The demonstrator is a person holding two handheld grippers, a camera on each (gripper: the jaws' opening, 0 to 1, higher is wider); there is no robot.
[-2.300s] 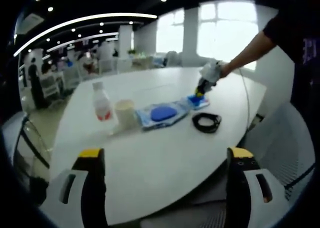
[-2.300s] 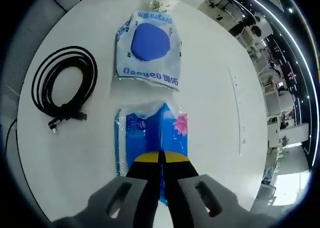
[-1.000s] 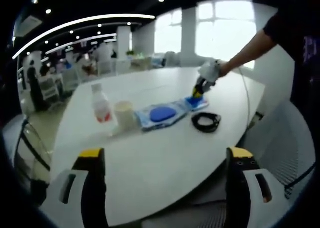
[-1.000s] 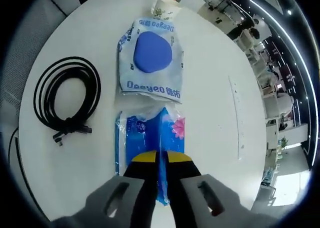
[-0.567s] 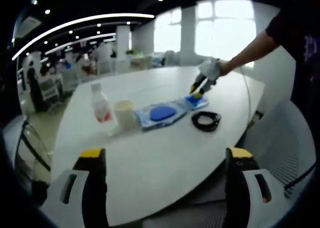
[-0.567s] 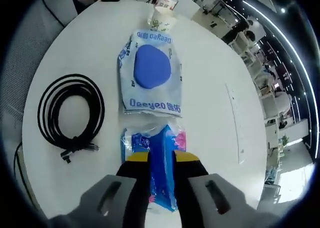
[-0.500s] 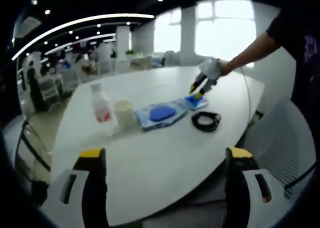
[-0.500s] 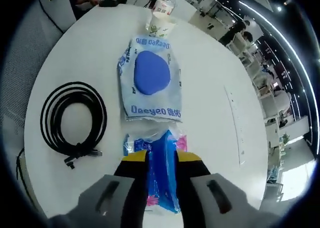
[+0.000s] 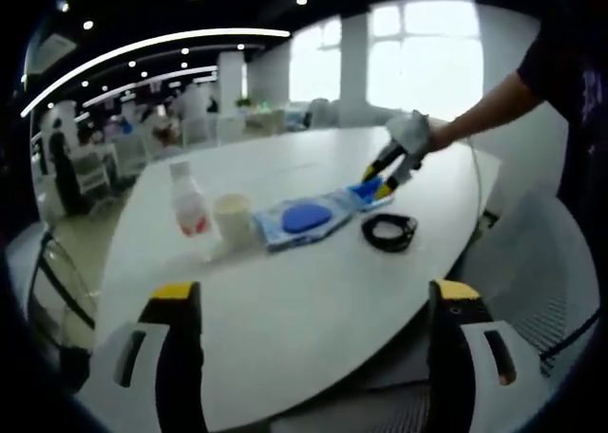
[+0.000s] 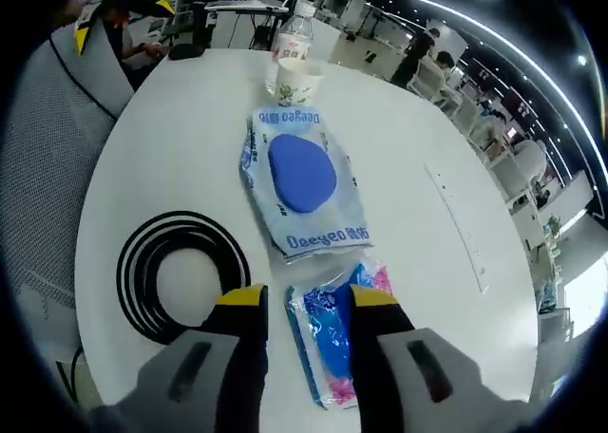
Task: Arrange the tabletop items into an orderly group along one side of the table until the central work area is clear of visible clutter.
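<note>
The right hand-held gripper (image 10: 306, 298) is open and holds nothing, above the small blue plastic tissue pack (image 10: 334, 343) lying on the round white desk (image 10: 171, 148). The left hand-held gripper (image 9: 309, 295) is wide open and holds nothing.

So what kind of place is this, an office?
Most likely an open-plan office: a large white table, rows of desks and chairs behind it, strip ceiling lights overhead and big windows.

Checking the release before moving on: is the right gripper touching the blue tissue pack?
Apart. In the left gripper view, the right gripper hangs open above the blue tissue pack, with a gap showing.
</note>
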